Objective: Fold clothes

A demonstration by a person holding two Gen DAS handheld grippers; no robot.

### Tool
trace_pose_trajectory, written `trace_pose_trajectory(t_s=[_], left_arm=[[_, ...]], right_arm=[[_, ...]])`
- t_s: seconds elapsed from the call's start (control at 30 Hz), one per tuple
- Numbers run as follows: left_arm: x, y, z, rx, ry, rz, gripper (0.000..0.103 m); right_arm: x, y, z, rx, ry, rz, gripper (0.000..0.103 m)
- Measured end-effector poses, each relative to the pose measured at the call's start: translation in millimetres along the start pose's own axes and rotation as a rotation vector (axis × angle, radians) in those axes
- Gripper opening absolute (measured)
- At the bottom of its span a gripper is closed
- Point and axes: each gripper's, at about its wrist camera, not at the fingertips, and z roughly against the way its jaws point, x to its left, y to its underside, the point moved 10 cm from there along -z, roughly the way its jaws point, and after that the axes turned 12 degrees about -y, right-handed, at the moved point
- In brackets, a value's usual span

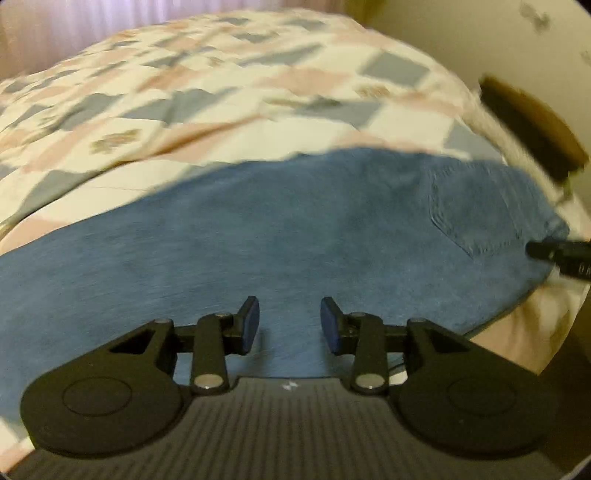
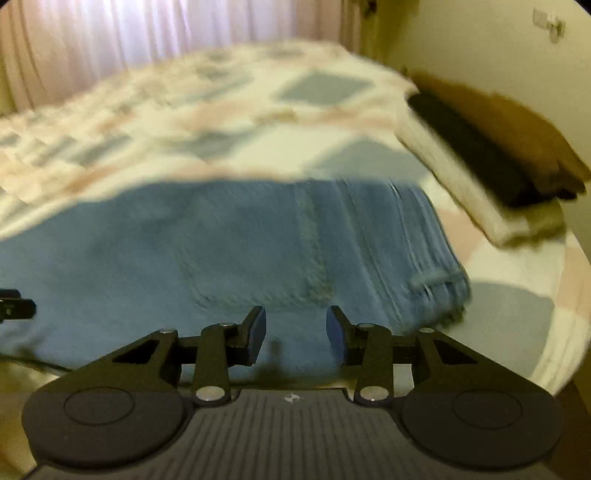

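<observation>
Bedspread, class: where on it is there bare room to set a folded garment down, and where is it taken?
Free: the patchwork bedspread between the jeans and the curtain. Taken: the near edge under the jeans, and the right side by the stacked folded items.

Left gripper [image 1: 290, 325] and right gripper [image 2: 296, 334] both point forward, level, side by side, jaws parted wide, nothing held between their blue pads.
</observation>
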Motion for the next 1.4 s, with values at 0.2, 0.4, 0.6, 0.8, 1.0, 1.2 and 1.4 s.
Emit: trace_pose_trajectory(t_s=[0.2, 0.4, 0.6, 0.8, 1.0, 1.2, 1.4], left_arm=[[116.4, 30.8, 2.6, -0.001, -0.158, 0.166, 0.033], [251.3, 75.3, -9.0, -0.042, -0.284, 0.193, 0.034], [380.5, 96.3, -28.4, -0.037, -0.366, 0.146, 0.036], [452.3, 72.1, 16.6, 0.036, -0.476, 0.108, 0.029], [407.0, 46.4, 143.6, 0.049, -0.355, 0.133, 0.061], [354.5, 42.1, 239.7, 0.036, -0.22, 0.153, 0.066], [336.8, 55.3, 282.9, 0.085, -0.228, 0.14, 0.066]], right_arm=[[49.9, 24.9, -15.6, 0.068, -0.039, 0.034, 0.042], [127.1, 34.5, -18.6, 0.044, -0.118, 0.14, 0.042], [174.7, 49.7, -38.8, 0.074, -0.042, 0.109, 0.042], [236.0, 33.3, 1.8, 0.01, -0.033, 0.031, 0.043], [295.7, 22.4, 64.2, -0.01, -0.048, -0.043, 0.055], [331.6, 12.4, 116.5, -0.026, -0.057, -0.097, 0.067], [365.4, 3.5, 167.5, -0.04, -0.062, -0.147, 0.07]])
